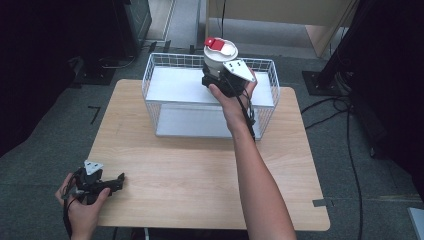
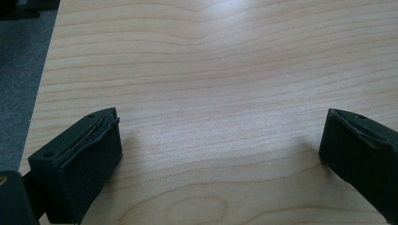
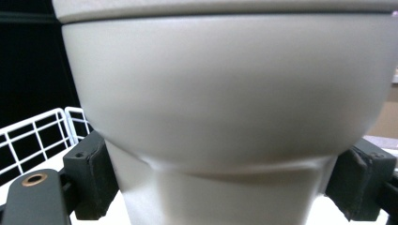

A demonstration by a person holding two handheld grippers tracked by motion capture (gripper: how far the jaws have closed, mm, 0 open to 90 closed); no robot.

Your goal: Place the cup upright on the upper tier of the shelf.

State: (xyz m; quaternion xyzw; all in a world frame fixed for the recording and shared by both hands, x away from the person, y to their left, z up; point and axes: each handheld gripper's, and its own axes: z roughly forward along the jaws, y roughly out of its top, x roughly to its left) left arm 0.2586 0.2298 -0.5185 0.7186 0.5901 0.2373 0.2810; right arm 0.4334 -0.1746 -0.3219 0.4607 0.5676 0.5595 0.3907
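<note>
A white cup [image 1: 219, 54] with a white lid and a red tab is held upright over the far side of a white wire basket [image 1: 150, 80], near its back rim. My right gripper [image 1: 216, 76] is shut on the cup's narrow lower body. In the right gripper view the cup [image 3: 225, 93] bulges wide above the right gripper [image 3: 225, 185], with a black pad pressed on each side and the basket's wire wall [image 3: 37, 131] at the left. My left gripper [image 1: 119, 181] rests low at the table's near left corner, open, and between the left gripper's [image 2: 220, 136] jaws lies only bare wood.
The wooden table [image 1: 200, 170] carries the basket at its far middle. The table's left edge [image 2: 44, 79] runs close beside my left jaw. Grey carpet, black equipment stands [image 1: 330, 75] and loose cables [image 1: 350, 150] surround the table. A wooden cabinet [image 1: 280, 12] stands behind.
</note>
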